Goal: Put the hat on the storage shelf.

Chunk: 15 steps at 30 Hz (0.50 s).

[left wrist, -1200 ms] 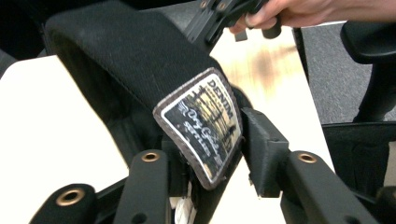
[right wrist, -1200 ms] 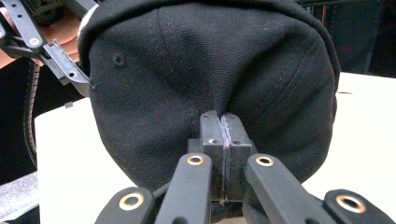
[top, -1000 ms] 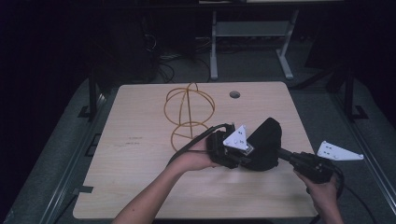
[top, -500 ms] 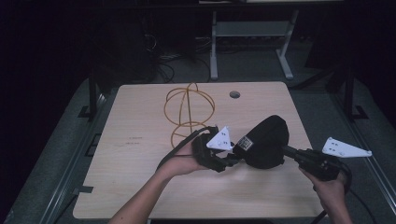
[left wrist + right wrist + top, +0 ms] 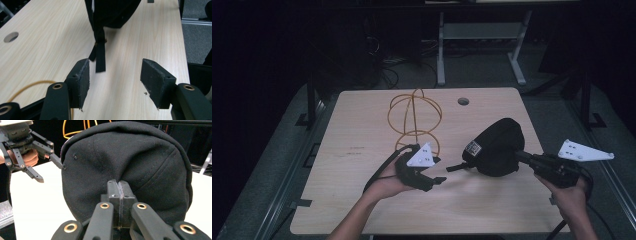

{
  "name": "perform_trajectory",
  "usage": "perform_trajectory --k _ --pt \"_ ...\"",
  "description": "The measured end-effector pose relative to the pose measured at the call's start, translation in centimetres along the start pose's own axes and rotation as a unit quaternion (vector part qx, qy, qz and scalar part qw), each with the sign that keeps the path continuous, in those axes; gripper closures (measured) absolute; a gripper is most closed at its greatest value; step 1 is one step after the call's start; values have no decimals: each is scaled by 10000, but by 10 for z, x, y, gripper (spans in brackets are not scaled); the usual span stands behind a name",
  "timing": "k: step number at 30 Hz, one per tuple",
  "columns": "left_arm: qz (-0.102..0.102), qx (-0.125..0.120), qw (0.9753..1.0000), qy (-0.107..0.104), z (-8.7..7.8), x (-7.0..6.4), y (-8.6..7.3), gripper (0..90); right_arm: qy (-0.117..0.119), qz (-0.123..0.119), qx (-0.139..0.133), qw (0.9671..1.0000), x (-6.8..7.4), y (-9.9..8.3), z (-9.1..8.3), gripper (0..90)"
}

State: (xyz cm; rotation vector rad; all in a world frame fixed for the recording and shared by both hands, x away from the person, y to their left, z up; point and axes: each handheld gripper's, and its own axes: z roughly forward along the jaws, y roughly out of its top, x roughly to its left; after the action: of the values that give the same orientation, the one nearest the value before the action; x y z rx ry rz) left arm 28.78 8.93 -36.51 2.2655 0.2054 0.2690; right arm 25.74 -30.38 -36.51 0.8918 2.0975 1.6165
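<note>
While the black cap [image 5: 497, 146] hangs just above the table's [image 5: 362, 130] right half, my right gripper [image 5: 119, 185] pinches its crown fabric, jaws pressed together. Its long axis runs left-right, strap [image 5: 100, 56] end toward my left gripper [image 5: 432, 170], which is spread and empty. I judge the next move is seating that strap between the open jaws. The wire stand [image 5: 414, 116] waits behind.

Bare table [image 5: 362, 165] left; wire frame [image 5: 414, 116] mid-table.
</note>
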Motion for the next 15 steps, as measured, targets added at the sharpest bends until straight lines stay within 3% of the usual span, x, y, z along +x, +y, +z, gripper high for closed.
perform_trajectory --k 15 --pt "-316 -8 9992 234 -10 -7 -46 372 -43 -145 148 9998 3 23 3 899"
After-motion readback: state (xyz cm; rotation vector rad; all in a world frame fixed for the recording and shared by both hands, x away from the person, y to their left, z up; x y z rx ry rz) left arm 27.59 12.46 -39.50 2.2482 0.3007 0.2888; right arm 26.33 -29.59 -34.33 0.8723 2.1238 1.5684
